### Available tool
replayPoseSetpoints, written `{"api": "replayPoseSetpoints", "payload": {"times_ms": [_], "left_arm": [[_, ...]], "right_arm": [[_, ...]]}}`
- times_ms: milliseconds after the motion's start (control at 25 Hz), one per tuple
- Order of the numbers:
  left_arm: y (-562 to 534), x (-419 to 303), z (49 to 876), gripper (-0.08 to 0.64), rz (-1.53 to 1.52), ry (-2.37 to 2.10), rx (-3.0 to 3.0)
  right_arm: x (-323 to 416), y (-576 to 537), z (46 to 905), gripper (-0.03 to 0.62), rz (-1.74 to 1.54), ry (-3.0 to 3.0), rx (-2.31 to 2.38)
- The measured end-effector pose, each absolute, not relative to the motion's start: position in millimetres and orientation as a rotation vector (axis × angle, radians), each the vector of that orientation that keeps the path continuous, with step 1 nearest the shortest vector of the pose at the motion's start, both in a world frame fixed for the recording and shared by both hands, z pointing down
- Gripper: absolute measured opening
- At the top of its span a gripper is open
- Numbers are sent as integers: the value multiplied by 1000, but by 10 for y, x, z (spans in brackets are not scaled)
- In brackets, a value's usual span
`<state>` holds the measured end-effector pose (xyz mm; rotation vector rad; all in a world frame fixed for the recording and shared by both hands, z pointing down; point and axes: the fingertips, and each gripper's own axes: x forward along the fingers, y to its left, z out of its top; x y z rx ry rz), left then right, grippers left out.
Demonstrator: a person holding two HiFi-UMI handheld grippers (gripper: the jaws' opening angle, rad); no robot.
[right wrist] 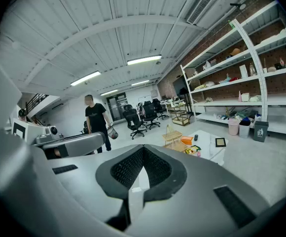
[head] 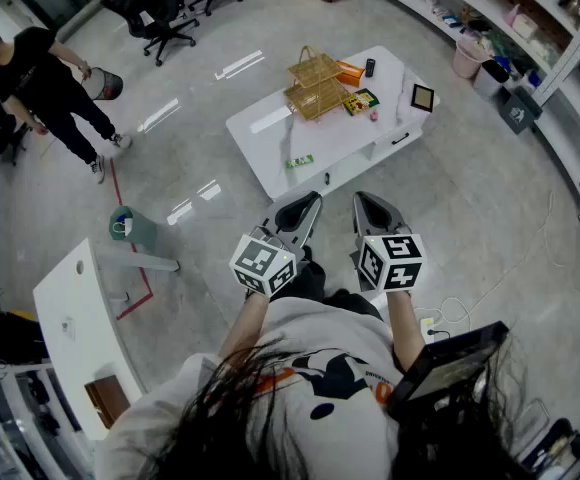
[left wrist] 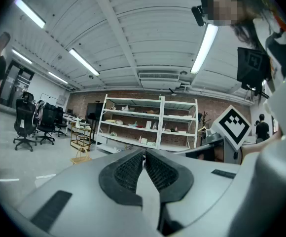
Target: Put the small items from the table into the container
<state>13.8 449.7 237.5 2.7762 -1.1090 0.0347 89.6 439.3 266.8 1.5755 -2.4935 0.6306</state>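
A low white table stands on the floor well ahead of me. On it are two gold wire baskets, an orange box, a small black item, a colourful packet, a tiny pink item, a dark framed picture and a green item. My left gripper and right gripper are held side by side in front of my body, far short of the table. Both are shut with nothing between the jaws. The right gripper looks toward the table; the left gripper faces shelving.
A person in black walks at the far left, carrying a bucket. Office chairs stand at the back. Shelving with a pink bin runs along the right. A white desk is at my left, with a green object on the floor.
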Motion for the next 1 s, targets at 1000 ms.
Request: {"api": "replayPoseSetpoints", "payload": {"times_ms": [1000], "left_arm": [[4158,-6,2635,14,113,-1091,2724]], "right_arm": [[731,3997,2855,12,655,-2502,1533]]}}
